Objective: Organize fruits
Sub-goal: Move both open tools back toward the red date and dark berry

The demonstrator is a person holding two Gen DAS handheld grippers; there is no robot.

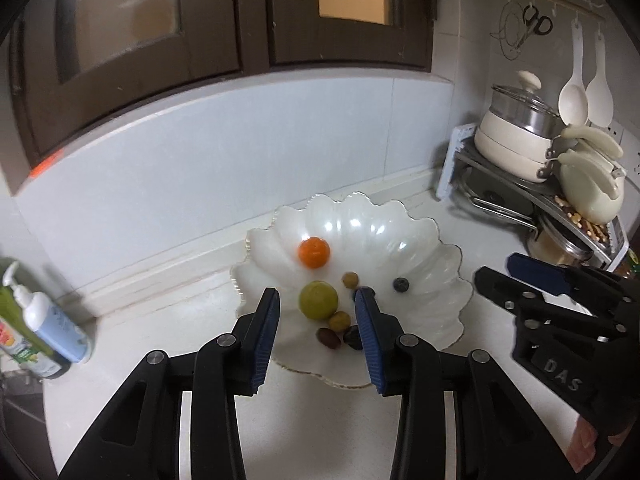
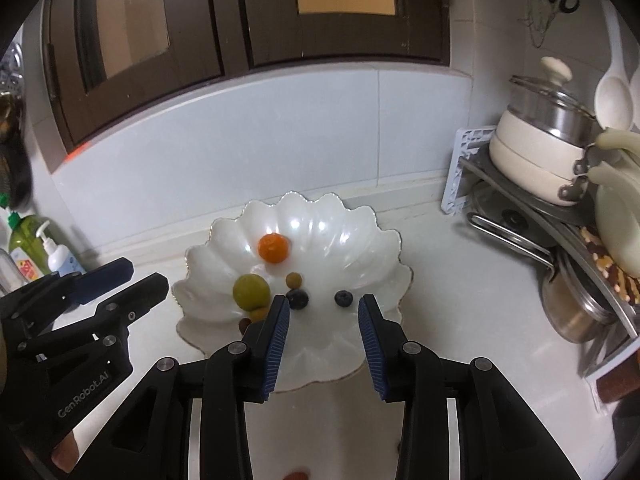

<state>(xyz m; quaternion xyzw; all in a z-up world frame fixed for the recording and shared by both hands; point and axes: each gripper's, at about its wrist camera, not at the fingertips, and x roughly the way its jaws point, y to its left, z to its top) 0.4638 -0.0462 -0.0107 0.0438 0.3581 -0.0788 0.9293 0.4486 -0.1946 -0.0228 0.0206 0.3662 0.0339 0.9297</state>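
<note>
A white scalloped plate [image 1: 404,236] [image 2: 352,236] lies on the pale counter by the back wall. On it are an orange fruit [image 1: 314,253] [image 2: 274,248], a green fruit [image 1: 319,300] [image 2: 251,290], a small olive-coloured fruit [image 1: 350,279] [image 2: 294,279], blueberries [image 1: 401,284] [image 2: 343,298] and some small dark fruits [image 1: 329,337] at the near rim. My left gripper [image 1: 318,294] [image 2: 148,274] hovers open over the plate's near left side, holding nothing. My right gripper [image 2: 324,300] [image 1: 494,266] is open and empty over the near right side.
A metal rack [image 1: 500,176] [image 2: 516,200] with cream pots, a glass lid and pans stands at the right. White spoons [image 1: 576,92] hang above it. Soap bottles [image 1: 44,320] [image 2: 40,248] stand at the left edge. Dark cupboard doors hang over the tiled wall.
</note>
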